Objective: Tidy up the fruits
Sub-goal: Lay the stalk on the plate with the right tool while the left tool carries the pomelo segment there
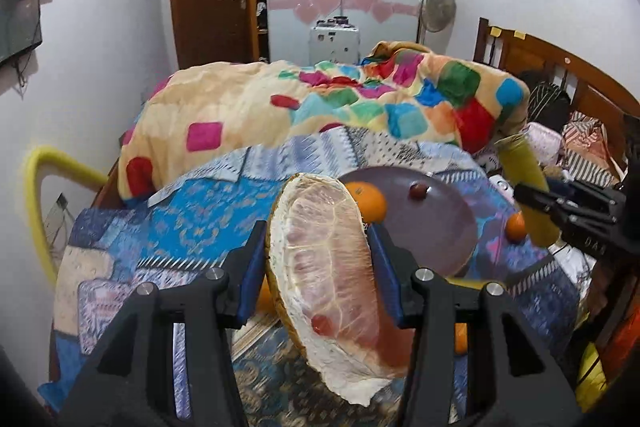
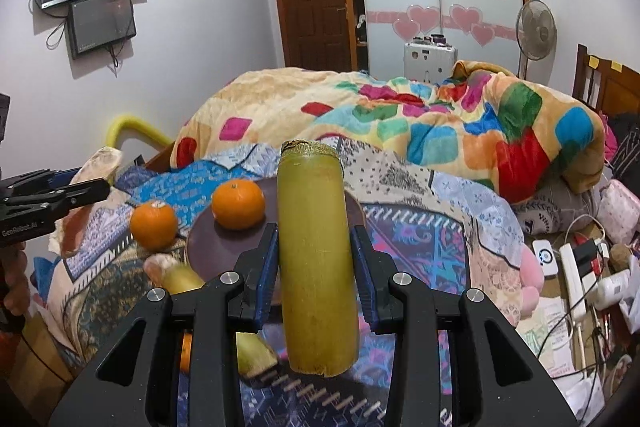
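With the left gripper [image 1: 318, 259] pinching the pomelo wedge [image 1: 328, 267] and the right gripper [image 2: 314, 259] clamping the sugarcane piece [image 2: 316, 259], lower each gently onto the plate [image 1: 440, 227], clear of the orange [image 1: 368, 201].

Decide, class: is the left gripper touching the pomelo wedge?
Touching. In the left wrist view, the left gripper has both blue pads pressed against the sides of the pomelo wedge, holding it above the bedspread.

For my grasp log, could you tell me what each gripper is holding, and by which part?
The left gripper clamps a pomelo wedge across its sides, near mid-length. The right gripper holds a yellow-green sugarcane piece upright, its blue pads either side of the middle.
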A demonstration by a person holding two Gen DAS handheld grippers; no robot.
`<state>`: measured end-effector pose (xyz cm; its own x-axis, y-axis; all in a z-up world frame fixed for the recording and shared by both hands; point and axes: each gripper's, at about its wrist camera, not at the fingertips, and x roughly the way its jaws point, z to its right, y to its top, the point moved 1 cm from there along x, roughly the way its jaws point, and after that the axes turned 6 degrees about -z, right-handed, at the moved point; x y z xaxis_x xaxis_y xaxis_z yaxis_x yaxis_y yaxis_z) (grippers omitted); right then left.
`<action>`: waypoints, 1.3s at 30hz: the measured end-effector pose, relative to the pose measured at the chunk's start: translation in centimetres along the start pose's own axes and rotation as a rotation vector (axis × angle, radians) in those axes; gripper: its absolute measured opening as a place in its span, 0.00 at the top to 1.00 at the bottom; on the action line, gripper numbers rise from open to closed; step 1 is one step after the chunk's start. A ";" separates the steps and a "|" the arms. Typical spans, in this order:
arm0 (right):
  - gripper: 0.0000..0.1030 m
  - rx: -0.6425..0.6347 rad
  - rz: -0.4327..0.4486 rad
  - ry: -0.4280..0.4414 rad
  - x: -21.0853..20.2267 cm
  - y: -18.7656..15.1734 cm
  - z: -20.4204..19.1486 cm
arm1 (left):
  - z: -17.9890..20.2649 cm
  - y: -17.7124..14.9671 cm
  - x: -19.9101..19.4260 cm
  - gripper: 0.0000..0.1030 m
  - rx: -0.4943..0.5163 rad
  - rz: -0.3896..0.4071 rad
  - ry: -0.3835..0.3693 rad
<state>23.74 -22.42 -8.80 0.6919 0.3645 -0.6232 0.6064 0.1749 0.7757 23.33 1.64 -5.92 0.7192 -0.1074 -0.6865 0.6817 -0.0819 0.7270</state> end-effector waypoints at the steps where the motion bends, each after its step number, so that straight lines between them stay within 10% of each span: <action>1: 0.68 0.000 0.005 -0.002 0.1 0.2 0.0 | 0.3 0.4 0.2 0.52 0.001 0.003 -0.008; 39: 0.68 -0.012 -0.129 -0.024 7.6 2.2 1.4 | 5.5 5.9 14.9 0.51 0.031 -0.198 -0.051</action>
<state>30.88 -20.52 -12.00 0.6177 0.3159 -0.7202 0.6867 0.2297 0.6897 37.33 -5.92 -11.74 0.5629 -0.1365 -0.8152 0.8043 -0.1367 0.5783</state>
